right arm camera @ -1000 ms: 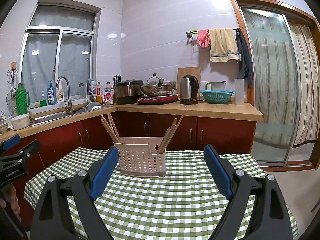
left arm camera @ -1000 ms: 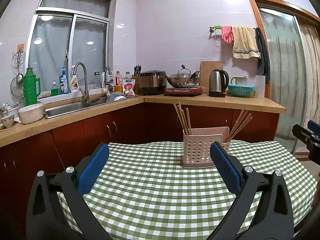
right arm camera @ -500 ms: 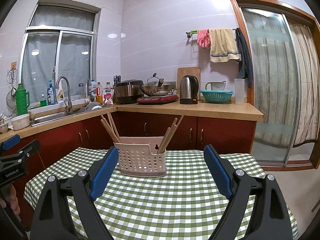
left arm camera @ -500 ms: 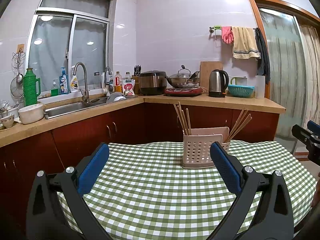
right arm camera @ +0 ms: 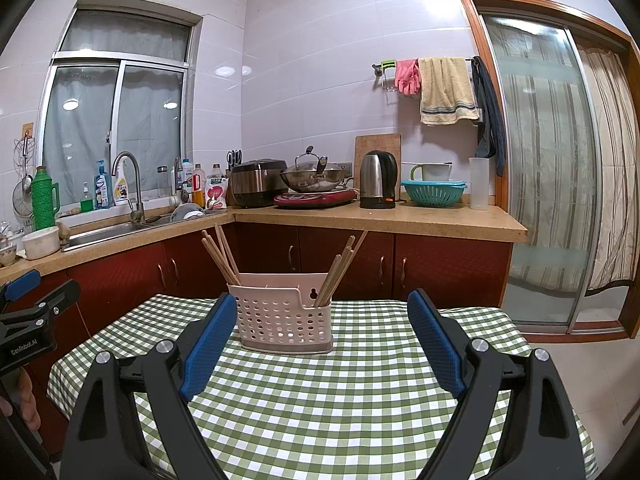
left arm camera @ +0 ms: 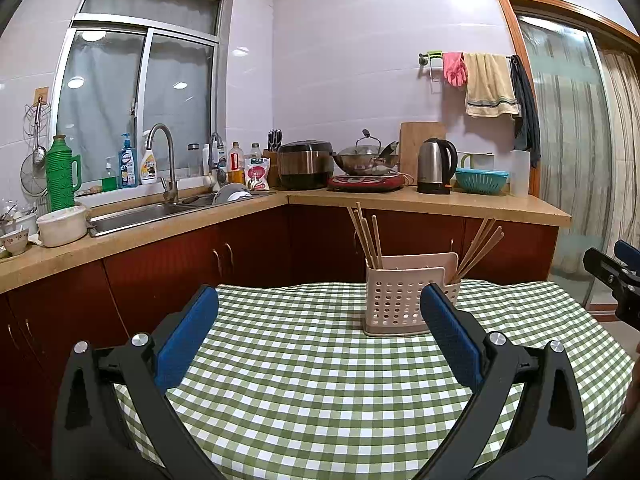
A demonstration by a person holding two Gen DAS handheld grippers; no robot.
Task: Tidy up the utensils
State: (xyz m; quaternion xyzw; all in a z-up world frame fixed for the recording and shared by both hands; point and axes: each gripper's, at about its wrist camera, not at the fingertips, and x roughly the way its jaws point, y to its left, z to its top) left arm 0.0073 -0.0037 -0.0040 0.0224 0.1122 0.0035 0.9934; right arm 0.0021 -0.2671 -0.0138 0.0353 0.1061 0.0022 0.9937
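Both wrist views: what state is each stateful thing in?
Left gripper: open, empty.
Right gripper: open, empty.
Pink perforated plastic utensil holder: upright on the green checked tablecloth.
Wooden chopsticks: standing in the holder, two leaning bunches.
Steel wok: lidded.

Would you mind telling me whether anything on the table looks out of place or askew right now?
Nothing stands out. The utensil holder stands upright on the checked tablecloth, with the chopsticks in two bunches that lean outward at either end. Nothing looks spilled or damaged.
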